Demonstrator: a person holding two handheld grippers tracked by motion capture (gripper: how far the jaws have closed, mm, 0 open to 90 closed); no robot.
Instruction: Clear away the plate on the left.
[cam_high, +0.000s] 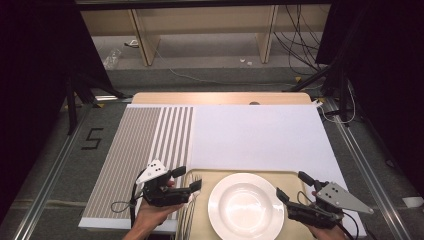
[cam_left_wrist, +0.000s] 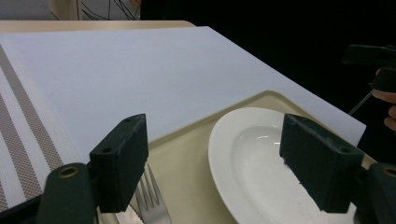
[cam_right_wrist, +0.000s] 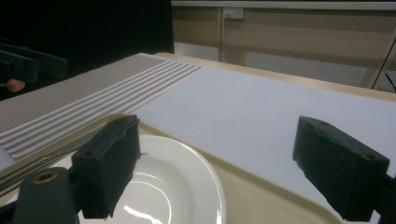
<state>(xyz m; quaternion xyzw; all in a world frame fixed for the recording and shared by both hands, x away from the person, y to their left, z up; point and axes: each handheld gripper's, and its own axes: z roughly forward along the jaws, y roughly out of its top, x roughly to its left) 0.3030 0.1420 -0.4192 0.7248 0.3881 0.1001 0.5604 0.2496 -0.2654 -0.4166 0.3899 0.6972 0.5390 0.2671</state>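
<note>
1. My left gripper (cam_high: 190, 180) hangs with jaws wide apart and bare, just left of the white plate (cam_high: 246, 206).
2. A fork (cam_left_wrist: 154, 203) lies below it, perhaps beside a knife.
3. My right gripper (cam_high: 291, 186), gaping too, sits at the plate's right edge on the tray (cam_high: 200, 220).

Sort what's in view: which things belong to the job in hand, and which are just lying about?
In the job: plate, fork, tray, left gripper, right gripper, both open.
Lying about: striped mat, white sheet, cables on floor.
</note>
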